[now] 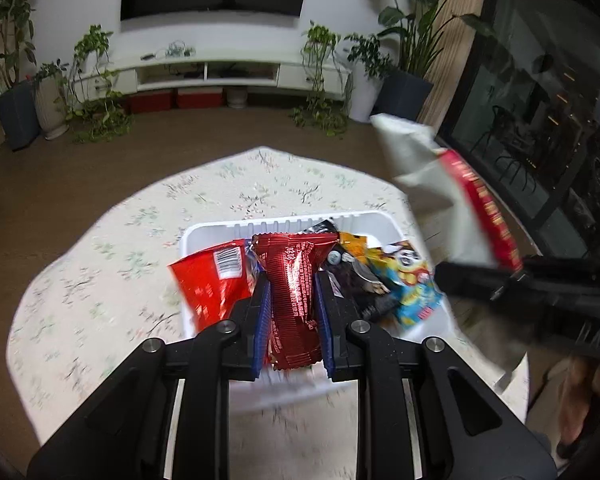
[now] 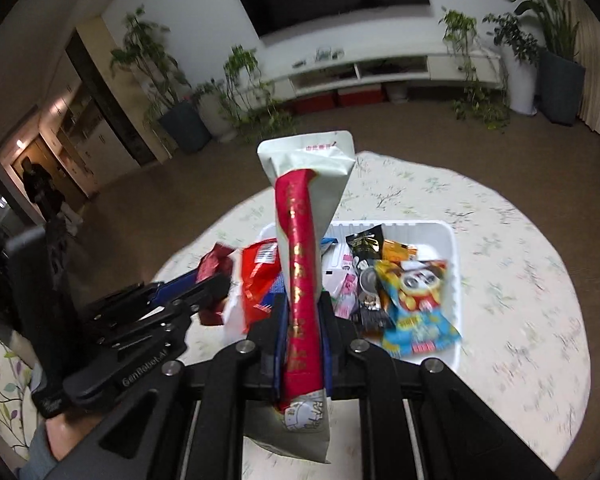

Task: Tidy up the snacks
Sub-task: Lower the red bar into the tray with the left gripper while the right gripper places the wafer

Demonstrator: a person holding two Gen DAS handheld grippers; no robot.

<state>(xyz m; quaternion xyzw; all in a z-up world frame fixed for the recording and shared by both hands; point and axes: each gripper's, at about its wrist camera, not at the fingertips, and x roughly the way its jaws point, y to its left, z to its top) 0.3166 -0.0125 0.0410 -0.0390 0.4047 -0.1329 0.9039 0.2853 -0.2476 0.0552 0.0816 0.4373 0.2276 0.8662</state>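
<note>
My left gripper [image 1: 293, 292] is shut on a dark red foil snack pack [image 1: 294, 296] and holds it over the near edge of a white tray [image 1: 276, 226]. The tray holds a bright red packet [image 1: 210, 284], a blue and yellow panda packet [image 1: 410, 280] and black and orange packets. My right gripper [image 2: 303, 312] is shut on a tall white pouch with a red band [image 2: 302, 280], held upright above the tray's [image 2: 454, 264] near left side. The pouch also shows at the right of the left wrist view [image 1: 440, 188]. The left gripper shows in the right wrist view [image 2: 204, 280].
The tray sits on a round table with a pale floral cloth [image 1: 100, 248]. Beyond it are brown floor, a white TV cabinet [image 1: 220, 72] and potted plants [image 1: 404, 60]. A dark glass door [image 1: 540, 120] stands at the right.
</note>
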